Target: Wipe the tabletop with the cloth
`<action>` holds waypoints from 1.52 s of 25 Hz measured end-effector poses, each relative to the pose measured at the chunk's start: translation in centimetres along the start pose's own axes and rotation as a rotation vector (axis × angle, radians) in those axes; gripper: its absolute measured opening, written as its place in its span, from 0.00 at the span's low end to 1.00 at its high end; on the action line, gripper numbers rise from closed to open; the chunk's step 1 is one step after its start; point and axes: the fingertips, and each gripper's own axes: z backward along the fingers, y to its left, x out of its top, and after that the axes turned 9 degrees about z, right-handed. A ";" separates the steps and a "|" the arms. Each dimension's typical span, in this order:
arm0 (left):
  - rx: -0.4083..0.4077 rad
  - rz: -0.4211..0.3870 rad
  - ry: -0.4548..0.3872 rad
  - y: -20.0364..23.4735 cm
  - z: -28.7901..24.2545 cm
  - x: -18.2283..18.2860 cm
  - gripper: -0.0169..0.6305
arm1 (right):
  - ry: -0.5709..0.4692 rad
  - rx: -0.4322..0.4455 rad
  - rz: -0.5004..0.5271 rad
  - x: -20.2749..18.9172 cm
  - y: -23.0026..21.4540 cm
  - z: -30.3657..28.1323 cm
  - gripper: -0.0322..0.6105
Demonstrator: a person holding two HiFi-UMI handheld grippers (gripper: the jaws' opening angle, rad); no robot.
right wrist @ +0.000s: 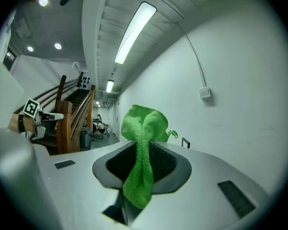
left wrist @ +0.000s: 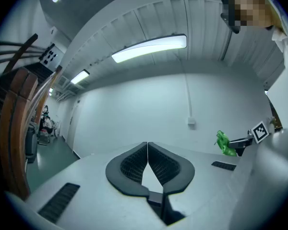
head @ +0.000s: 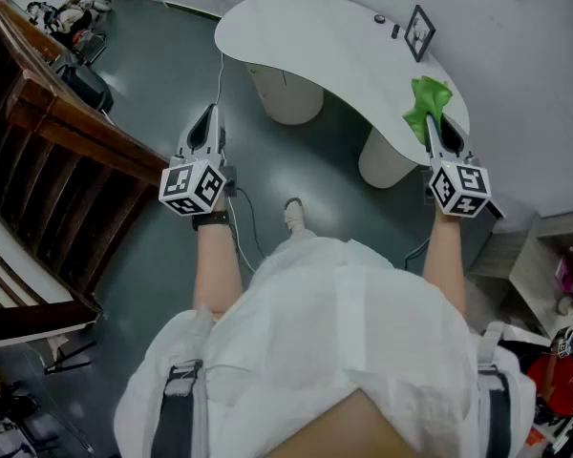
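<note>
White clothing [head: 344, 332] on the person's body fills the bottom of the head view, with both forearms reaching forward from it. One shoe [head: 293, 215] shows on the dark floor [head: 153, 74] below.

The right gripper [head: 430, 124] grips the green cloth [head: 428, 103]. In its own view the jaws are clamped on a narrow fold of the cloth [right wrist: 143, 147], which bunches above them and hangs in a strip below. In the head view the cloth sits over the right end of the white curved table [head: 306, 36]. It looks raised and not pressed to the top, though this is hard to tell.

The left gripper [head: 208, 114] hangs over the floor, left of the table. In its own view the jaws meet at the tips with nothing between them [left wrist: 148, 146].

Wiping looks not yet begun. Only a thin fold is pinched, so the cloth could pull free once it drags on the surface. Bunched as it is, it might touch only a small patch, or let the jaw tips scrape the top. A card [head: 419, 32] and small dark things [head: 388, 25] stand near the far edge, and a wide sweep could knock them.

No brand or readable words show. The only print is black-and-white square markers, on each gripper's cube [head: 193, 187] and on the card.
</note>
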 end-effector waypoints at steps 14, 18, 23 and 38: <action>-0.025 0.026 -0.031 1.1 -1.1 -0.2 0.05 | -0.026 0.022 -0.025 0.1 0.4 -2.4 0.17; -0.021 0.027 -0.021 2.6 -2.2 -0.3 0.05 | -0.036 0.028 -0.059 0.1 0.7 -4.5 0.17; -0.015 0.025 -0.007 5.3 -4.8 -0.3 0.05 | -0.021 0.052 -0.055 0.0 1.4 -9.0 0.17; 0.035 0.075 -0.035 19.9 -17.3 1.5 0.05 | 0.002 0.094 -0.044 1.8 3.7 -30.1 0.17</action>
